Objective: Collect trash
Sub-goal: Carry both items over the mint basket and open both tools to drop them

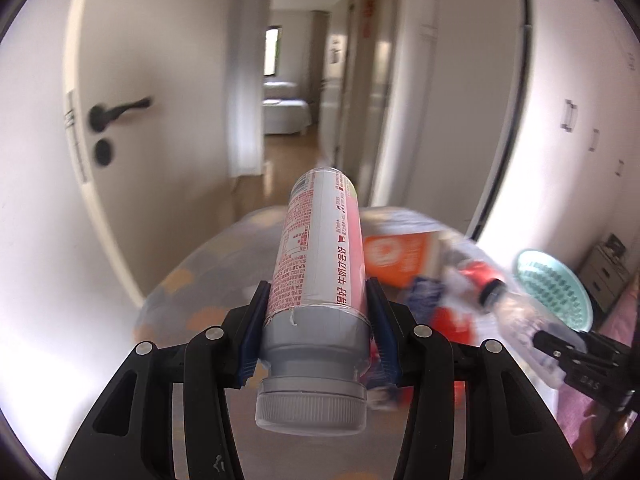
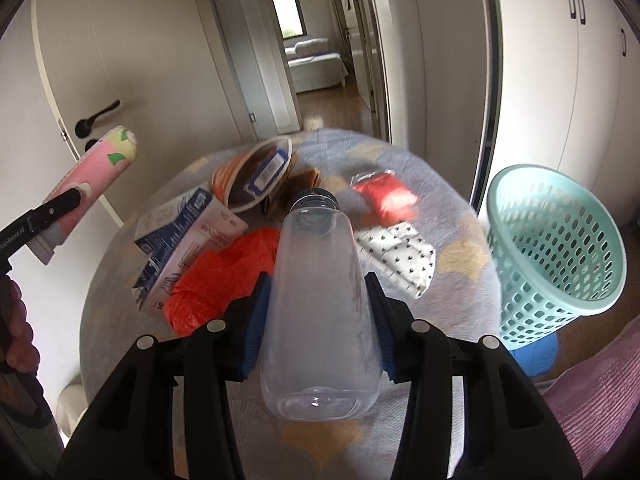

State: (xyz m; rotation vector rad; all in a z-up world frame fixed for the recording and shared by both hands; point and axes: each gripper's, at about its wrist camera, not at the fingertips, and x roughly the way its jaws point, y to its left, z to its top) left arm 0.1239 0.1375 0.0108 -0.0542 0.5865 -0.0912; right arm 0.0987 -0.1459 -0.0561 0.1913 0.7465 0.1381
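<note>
My left gripper [image 1: 316, 332] pinches a pink-printed milk drink bottle [image 1: 320, 264] low on its grey shoulder, just above the ribbed cap [image 1: 311, 404]. The cap faces me, and the long axis runs away along the fingers, tilted up. It looks light and stiff; I judge the shrink label slick, so the grey band is the safer hold. My right gripper [image 2: 318, 328] clamps a clear plastic bottle [image 2: 318, 300] around its wide body, base toward me, dark cap [image 2: 316, 196] pointing away over the round table [image 2: 460, 216]. It seems empty, thin-walled and crushable. The teal laundry-style basket [image 2: 560, 248] stands just beside the table.
</note>
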